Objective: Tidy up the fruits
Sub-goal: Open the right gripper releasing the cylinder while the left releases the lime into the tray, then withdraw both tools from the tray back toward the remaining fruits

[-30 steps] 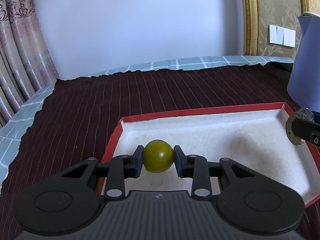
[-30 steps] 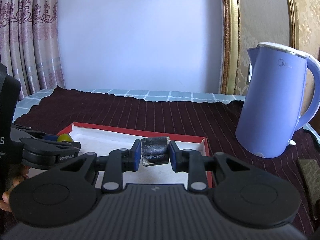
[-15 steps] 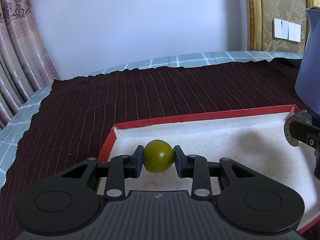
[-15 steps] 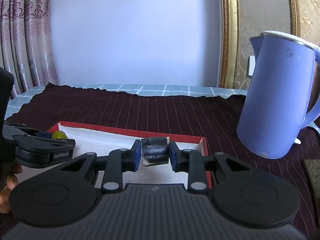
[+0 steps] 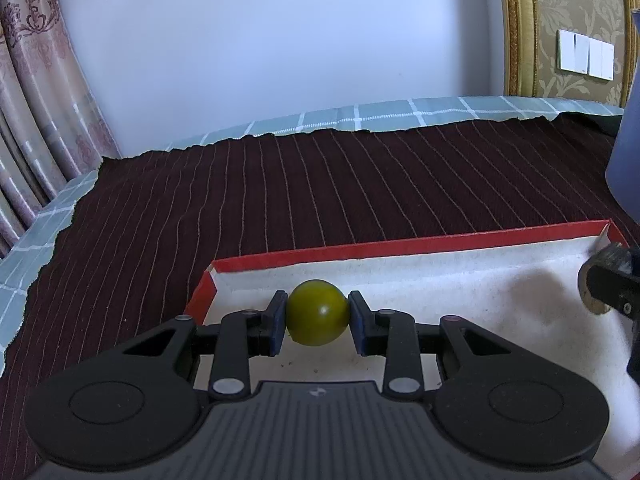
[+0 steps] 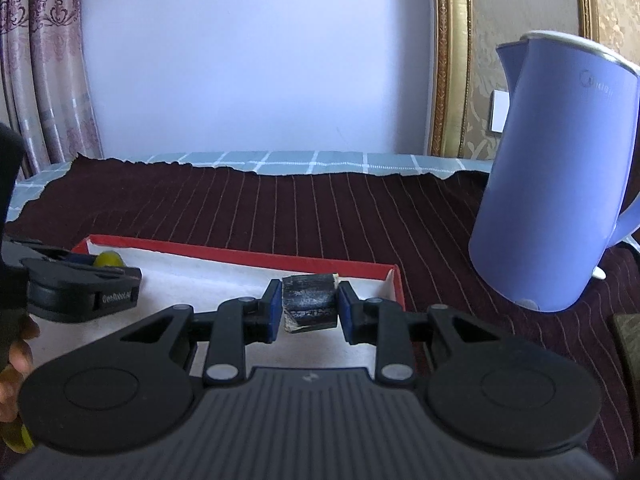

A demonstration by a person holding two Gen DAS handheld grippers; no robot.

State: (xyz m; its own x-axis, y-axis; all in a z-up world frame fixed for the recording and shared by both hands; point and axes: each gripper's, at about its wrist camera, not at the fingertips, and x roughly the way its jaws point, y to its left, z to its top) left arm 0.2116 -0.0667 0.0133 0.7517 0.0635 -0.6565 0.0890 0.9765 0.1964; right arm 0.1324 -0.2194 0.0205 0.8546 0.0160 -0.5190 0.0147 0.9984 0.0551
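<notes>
My left gripper (image 5: 317, 322) is shut on a round olive-green fruit (image 5: 317, 312), held just above the left end of a shallow red tray with a white lining (image 5: 400, 247). In the right wrist view my right gripper (image 6: 307, 311) is shut on a short dark cylindrical piece with a pale cut end (image 6: 309, 307), over the tray's far right corner (image 6: 394, 276). The left gripper shows there at the left edge (image 6: 80, 288) with the green fruit (image 6: 107, 259) between its fingers. The right gripper's tip and its dark piece (image 5: 600, 288) enter the left wrist view from the right.
A tall lavender electric kettle (image 6: 560, 184) stands right of the tray on the dark maroon striped cloth (image 6: 320, 216). A teal checked cloth (image 5: 360, 116) edges the table by the wall. A curtain (image 5: 36, 100) hangs at left. A hand (image 6: 16, 360) shows at lower left.
Both grippers have moved forward and down over the tray with their pieces still held; the tray's far rim now sits lower and closer in both views, and the kettle looms larger.
</notes>
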